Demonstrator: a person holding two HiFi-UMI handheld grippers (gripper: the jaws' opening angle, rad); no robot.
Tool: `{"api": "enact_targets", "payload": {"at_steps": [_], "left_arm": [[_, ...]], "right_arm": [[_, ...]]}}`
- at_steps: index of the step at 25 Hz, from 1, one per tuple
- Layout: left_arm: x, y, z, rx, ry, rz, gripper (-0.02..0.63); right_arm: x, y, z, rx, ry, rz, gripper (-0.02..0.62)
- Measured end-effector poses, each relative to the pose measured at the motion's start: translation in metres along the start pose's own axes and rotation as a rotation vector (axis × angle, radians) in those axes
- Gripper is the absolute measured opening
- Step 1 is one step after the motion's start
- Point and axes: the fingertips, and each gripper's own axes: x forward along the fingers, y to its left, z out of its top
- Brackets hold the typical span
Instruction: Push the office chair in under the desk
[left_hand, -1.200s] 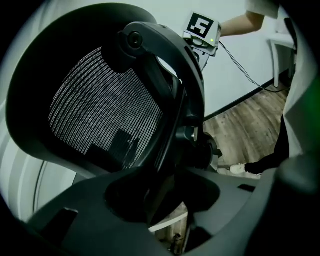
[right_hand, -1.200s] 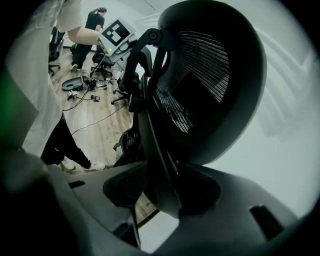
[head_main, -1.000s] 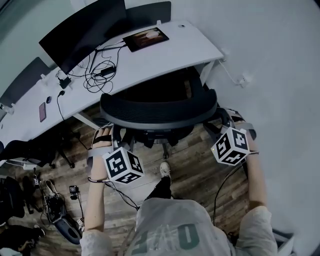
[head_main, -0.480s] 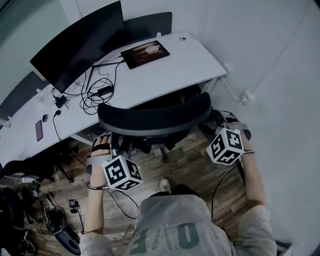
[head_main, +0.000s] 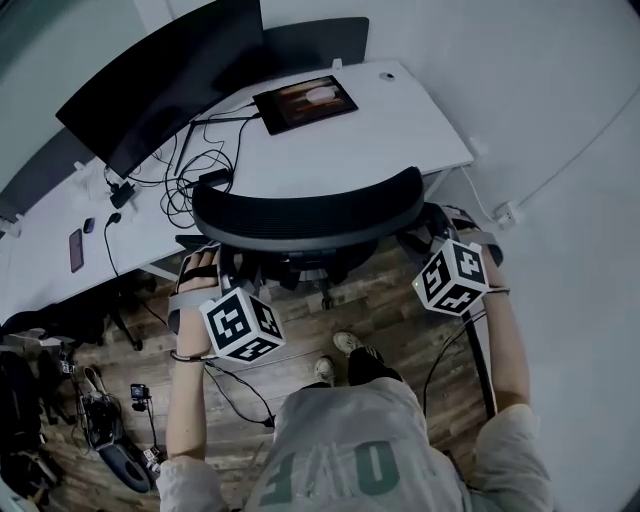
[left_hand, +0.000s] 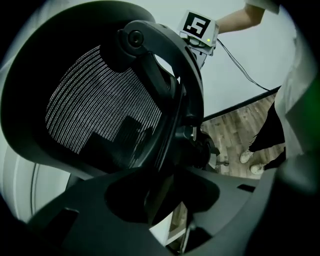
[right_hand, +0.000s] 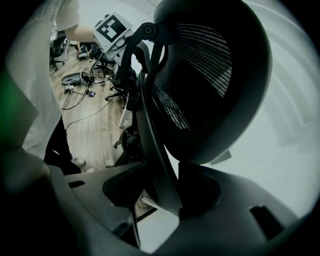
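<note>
Two grippers clamp the office chair (head_main: 310, 215) by its backrest frame. The left gripper (left_hand: 165, 195) has its fingers closed on the frame's left edge, the right gripper (right_hand: 162, 192) on a right-side strut. The chair's mesh backrest meets the white desk's (head_main: 400, 120) front edge, near a tablet (head_main: 305, 103).

Chair back (head_main: 310, 215) blocks way to desk (head_main: 400, 125); floor (head_main: 385, 315) behind open.
</note>
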Motion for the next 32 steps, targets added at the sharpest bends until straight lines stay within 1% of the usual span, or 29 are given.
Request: {"api": "enact_targets", "payload": {"at_steps": [4, 6, 8, 10, 13, 18, 25, 28, 32], "left_arm": [[0.016, 0.012, 0.004, -0.032, 0.045, -0.005, 0.167], [0.021, 0.014, 0.008, -0.044, 0.048, -0.011, 0.166], [0.025, 0.016, 0.017, -0.047, 0.037, 0.007, 0.164], [0.030, 0.016, 0.025, -0.055, 0.047, 0.019, 0.164], [0.035, 0.017, 0.032, -0.074, 0.073, 0.021, 0.164], [0.042, 0.020, 0.042, -0.086, 0.079, 0.009, 0.163], [0.045, 0.018, 0.045, -0.106, 0.110, 0.011, 0.164], [0.046, 0.019, 0.044, -0.110, 0.121, 0.017, 0.164], [0.046, 0.019, 0.043, -0.120, 0.114, 0.029, 0.166]], "right_arm": [[0.018, -0.021, -0.002, -0.043, -0.016, 0.022, 0.195], [0.026, -0.032, -0.005, -0.068, -0.017, 0.021, 0.195], [0.033, -0.044, -0.011, -0.075, -0.016, 0.022, 0.195], [0.040, -0.055, -0.017, -0.077, -0.017, 0.030, 0.196], [0.047, -0.067, -0.023, -0.095, -0.025, 0.035, 0.198], [0.058, -0.083, -0.029, -0.110, -0.036, 0.035, 0.204], [0.060, -0.084, -0.032, -0.135, -0.080, 0.034, 0.206], [0.062, -0.085, -0.032, -0.159, -0.080, 0.007, 0.206], [0.064, -0.085, -0.032, -0.184, -0.070, -0.026, 0.206]]}}
